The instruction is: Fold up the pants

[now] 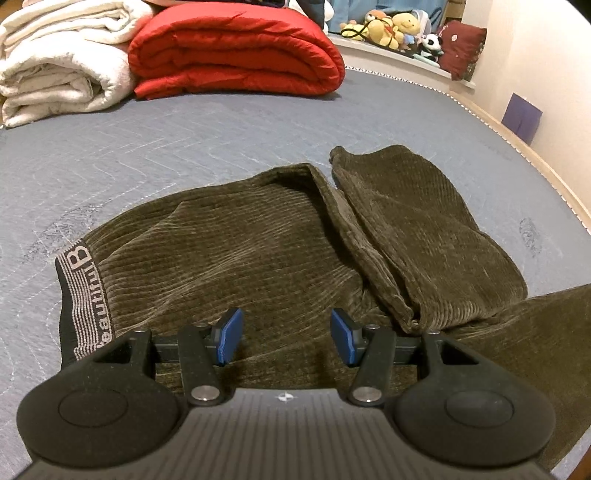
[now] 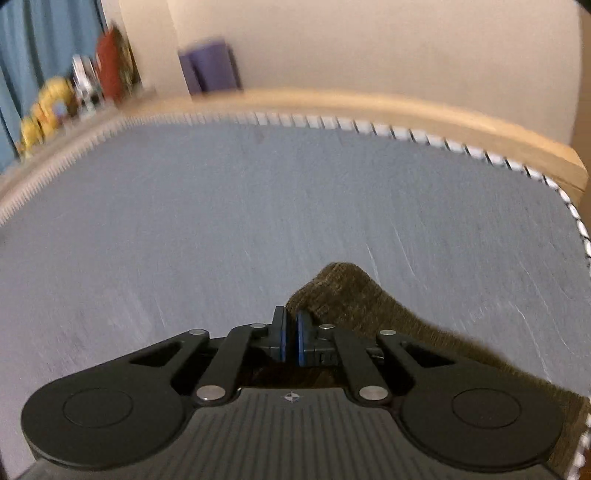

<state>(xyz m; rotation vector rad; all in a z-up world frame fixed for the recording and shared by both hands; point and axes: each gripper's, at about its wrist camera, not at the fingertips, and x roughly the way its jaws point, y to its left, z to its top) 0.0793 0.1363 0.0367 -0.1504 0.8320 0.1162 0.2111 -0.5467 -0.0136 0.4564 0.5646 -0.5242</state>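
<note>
a grey quilted bed [image 1: 221, 147] fills both views. at its far end lie a folded white blanket [image 1: 62, 70] and, just beside it, a folded red quilt [image 1: 236, 51]. plush toys [image 1: 391, 26] and a dark red cushion [image 1: 463, 48] sit on a ledge beyond. a purple panel [image 1: 521, 117] stands against the wall.

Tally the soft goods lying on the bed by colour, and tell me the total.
Olive-brown: 1, the corduroy pants, with the right gripper shut on part of their fabric
Red: 1, the folded quilt
White: 1, the folded blanket
Total: 3
</note>
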